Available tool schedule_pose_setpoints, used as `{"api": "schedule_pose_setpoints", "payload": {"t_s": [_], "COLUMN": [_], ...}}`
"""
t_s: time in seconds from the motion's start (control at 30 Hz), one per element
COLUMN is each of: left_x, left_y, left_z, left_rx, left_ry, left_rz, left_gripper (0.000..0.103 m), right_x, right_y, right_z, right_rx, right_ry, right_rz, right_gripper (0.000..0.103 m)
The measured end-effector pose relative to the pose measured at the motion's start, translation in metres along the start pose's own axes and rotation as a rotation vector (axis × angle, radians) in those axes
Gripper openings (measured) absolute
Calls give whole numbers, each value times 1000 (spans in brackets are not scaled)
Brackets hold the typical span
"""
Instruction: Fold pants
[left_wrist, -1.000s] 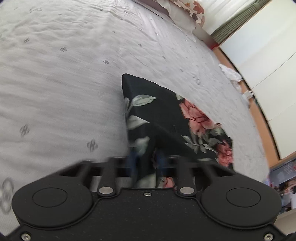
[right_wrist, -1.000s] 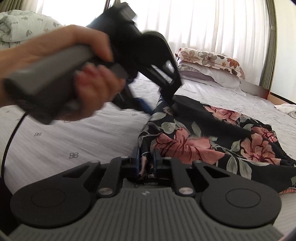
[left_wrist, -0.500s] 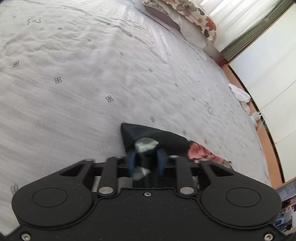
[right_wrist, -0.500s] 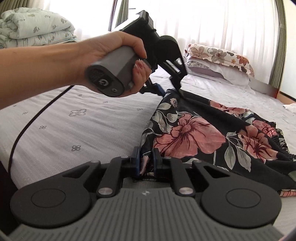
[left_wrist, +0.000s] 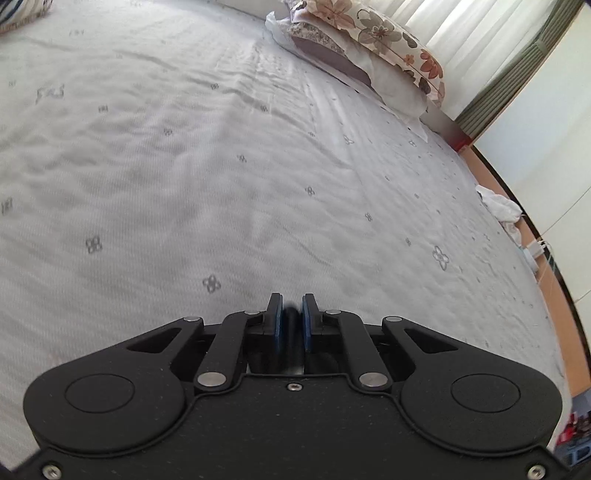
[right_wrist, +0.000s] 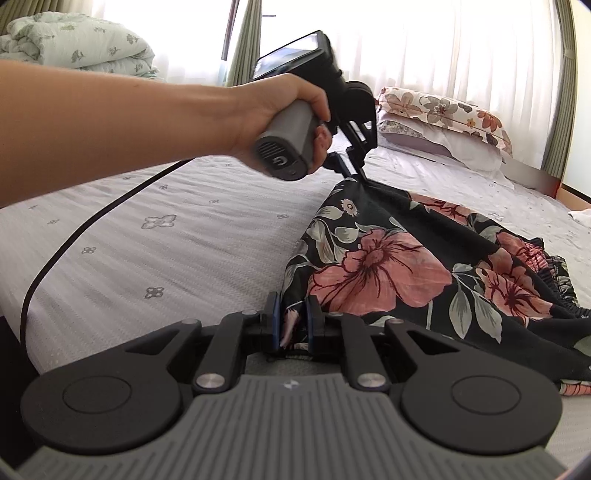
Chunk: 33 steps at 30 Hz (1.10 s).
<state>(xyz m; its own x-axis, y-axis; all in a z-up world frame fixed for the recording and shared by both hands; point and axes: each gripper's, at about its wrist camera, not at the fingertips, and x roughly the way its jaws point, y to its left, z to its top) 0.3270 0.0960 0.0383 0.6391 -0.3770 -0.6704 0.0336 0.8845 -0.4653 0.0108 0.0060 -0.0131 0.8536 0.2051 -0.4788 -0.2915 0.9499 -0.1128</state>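
A: Pants (right_wrist: 399, 266) hang off both tools, black with pink flowers, draped on the bed (right_wrist: 147, 229). Starting left: the left gripper (right_wrist: 354, 173) pinches the far corner, and a dark sliver of cloth sits between its clenched jaws.

B: And to the right?

A: The right gripper (right_wrist: 291, 319) grasps the near corner, jaws closed on the hem. The edge runs taut between the two tools, and the rest spreads ahead and right of these jaws.

B: What could go wrong?

A: Both grips look thin to me. Pull the tools further apart and a corner may slip free, or the loose waistband side could bunch under the fold.
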Motion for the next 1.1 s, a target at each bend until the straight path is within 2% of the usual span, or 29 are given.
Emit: {"api": "schedule_pose_setpoints", "payload": {"t_s": [0.03, 0.07, 0.1, 0.17, 0.23, 0.3, 0.37, 0.43, 0.57, 0.67, 0.7, 0.73, 0.77, 0.8, 0.83, 0.87, 0.93, 1.0, 1.07, 1.1], "left_x": [-3, -8, -13, -25, -37, -52, -67, -83, -114, -129, -132, -133, -135, -135, -135, -133, -133, -140, -145, -147], "left_y": [-4, -8, -12, -19, -28, -38, -47, -55, -66, -70, -71, -70, -68, -68, -65, -62, -56, -55, -53, -52], "left_z": [2, 3, 5, 5, -1, -17, -37, -64, -126, -173, -186, -198, -209, -218, -226, -233, -239, -241, -240, -239], "left_rx": [19, 39, 55, 74, 118, 181, 252, 308, 364, 369, 369, 370, 372, 377, 380, 383, 413, 430, 417, 414], "left_ry": [-20, -45, -62, -91, -110, -131, -151, -174, -179, -163, -152, -142, -133, -122, -109, -95, -120, -116, -103, -97], "left_rz": [27, 46, 56, 57, 50, 57, 76, 87, 102, 105, 106, 105, 107, 114, 127, 144, 155, 171, 171, 170], "left_gripper": [14, 21, 36, 51, 52, 52, 52, 52, 43, 40, 35, 32, 30, 31, 31, 30, 27, 27, 27, 27], "right_x": [-2, -3, -6, -13, -24, -36, -48, -56, -47, -39, -38, -38, -37, -36, -35, -34, -32, -34, -39, -44], "right_y": [-2, -6, -11, -23, -37, -53, -72, -94, -130, -150, -159, -166, -172, -179, -185, -189, -196, -199, -198, -198], "right_z": [1, 1, 2, 4, 6, 8, 10, 12, 12, 6, 3, 0, -4, -8, -14, -20, -31, -35, -29, -22], "right_rx": [5, 15, 34, 85, 129, 158, 181, 199, 200, 202, 210, 218, 227, 236, 240, 237, 233, 236, 232, 248], "right_ry": [-6, -9, -10, -9, -29, -57, -96, -130, -123, -94, -80, -64, -45, -25, 0, 28, 78, 88, 105, 89], "right_rz": [14, 35, 65, 144, 171, 156, 118, 40, -108, -208, -237, -255, -274, -297, -320, -340, -368, -359, -344, -314], "right_gripper": [23, 27, 50, 67, 73, 79, 80, 84, 84, 83, 77, 66, 59, 44, 35, 38, 29, 28, 36, 46]}}
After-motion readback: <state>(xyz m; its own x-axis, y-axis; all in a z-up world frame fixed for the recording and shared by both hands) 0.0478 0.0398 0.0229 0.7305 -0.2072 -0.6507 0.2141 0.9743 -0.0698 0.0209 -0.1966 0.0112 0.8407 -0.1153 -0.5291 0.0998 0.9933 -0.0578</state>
